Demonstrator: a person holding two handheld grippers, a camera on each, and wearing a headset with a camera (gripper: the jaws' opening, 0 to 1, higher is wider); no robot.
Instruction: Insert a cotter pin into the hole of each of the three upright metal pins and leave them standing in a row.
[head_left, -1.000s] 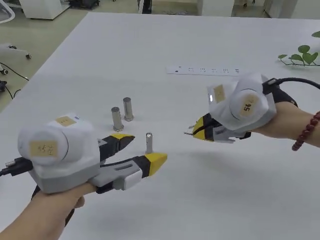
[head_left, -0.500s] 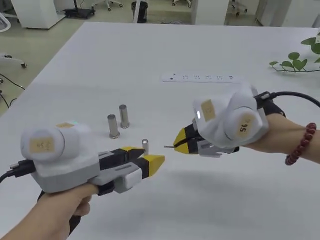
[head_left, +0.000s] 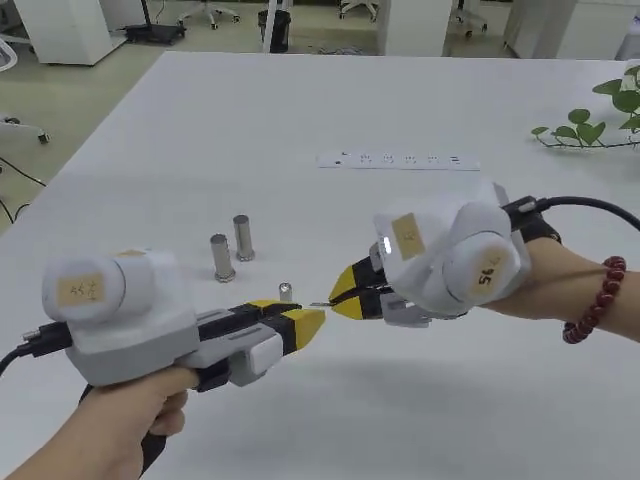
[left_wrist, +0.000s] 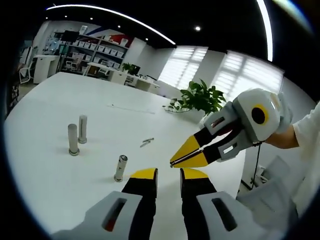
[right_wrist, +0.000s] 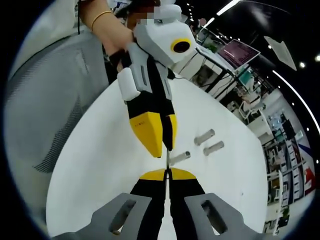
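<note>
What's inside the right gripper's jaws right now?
A thin cotter pin, pinched in the shut right gripper; its tip sticks out. The gripped end is covered.

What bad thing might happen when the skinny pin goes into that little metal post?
The nearest metal pin stands free, outside the jaws of the left gripper, so a nudge from the cotter pin might topple it. The right gripper pinches that thin cotter pin by one end; it may twist or slip. The gripper tips are close and might bump.
</note>
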